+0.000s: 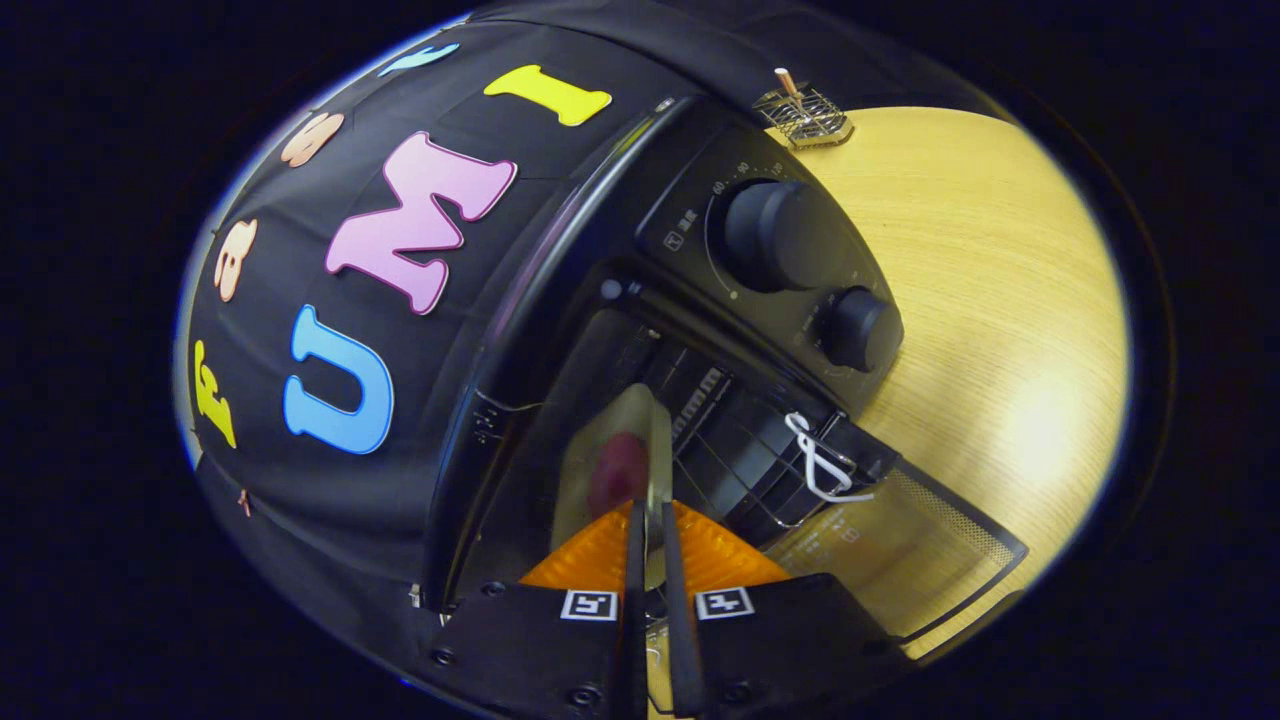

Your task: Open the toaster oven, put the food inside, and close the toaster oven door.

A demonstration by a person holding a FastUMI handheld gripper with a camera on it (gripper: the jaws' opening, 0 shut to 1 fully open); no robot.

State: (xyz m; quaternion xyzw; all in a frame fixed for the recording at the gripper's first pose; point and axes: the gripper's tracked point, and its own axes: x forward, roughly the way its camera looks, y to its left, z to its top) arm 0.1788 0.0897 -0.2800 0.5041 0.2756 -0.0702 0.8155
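The gripper (pixel 650 535) is leaning hard over to one side, so the whole scene is appearing rolled, and it is reaching forward into the mouth of the toaster oven (pixel 700 330). Its two fingers are standing almost together, pinching the thin edge of a pale plate (pixel 610 440) between them; the plate is sticking out just ahead of the fingertips and is sitting inside the oven's opening. A dark reddish piece of food (pixel 620 470) is lying on the plate, though what kind of food it is I cannot tell.

The oven door (pixel 900 560) is hanging open to the right of the fingers, its glass pane lying low over the table, and a white loop (pixel 825 460) is hanging at the door's hinge end. Beyond the fingers, the wire rack (pixel 745 470) is showing inside the oven. Two dark knobs (pixel 775 235) are sitting on the control panel farther off.

The oven is resting on a light wooden table (pixel 1000 320). At the table's far edge a small wire rack (pixel 808 115) with a wooden handle is standing alone. The black cloth wall (pixel 400 400) is closing the booth on the left.
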